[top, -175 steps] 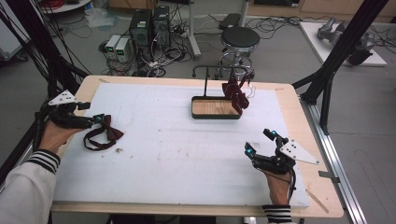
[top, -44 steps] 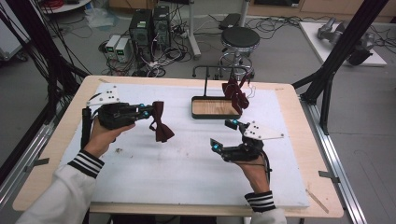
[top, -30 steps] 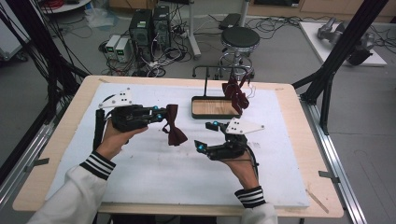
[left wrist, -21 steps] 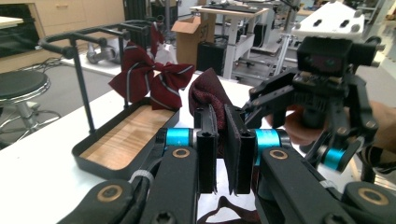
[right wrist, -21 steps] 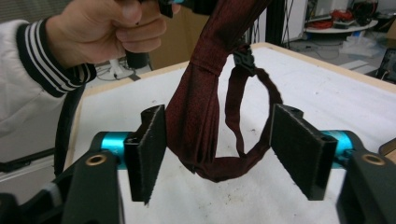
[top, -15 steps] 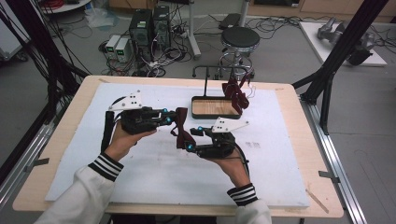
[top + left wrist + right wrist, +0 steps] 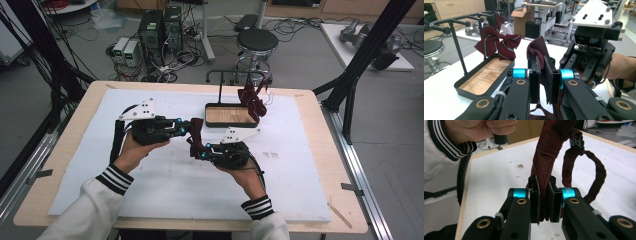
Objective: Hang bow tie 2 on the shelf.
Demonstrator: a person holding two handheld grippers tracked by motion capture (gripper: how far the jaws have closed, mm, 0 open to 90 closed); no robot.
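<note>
A dark red bow tie (image 7: 195, 129) hangs above the middle of the white mat, gripped from both sides. My left gripper (image 7: 186, 129) comes in from the left and is shut on the upper fabric (image 7: 537, 50). My right gripper (image 7: 200, 151) reaches in from the right, just below. Its jaws have just been closing and now pinch the tie's hanging band (image 7: 547, 165). The neck strap (image 7: 597, 180) loops down beside it, with a black clasp (image 7: 577, 142) at its top. In the left gripper view the right gripper (image 7: 594, 47) sits close behind the tie.
A black tray with a wooden floor (image 7: 231, 116) stands at the back of the mat, with a black hanger rail (image 7: 235, 73) over it. A striped dark red bow tie (image 7: 252, 99) hangs from that rail (image 7: 456, 23). A stool and computers stand beyond the table.
Both hands have come together at the middle of the mat. The left gripper carried the bow tie rightward, and the right gripper moved left and closed on its lower part.
</note>
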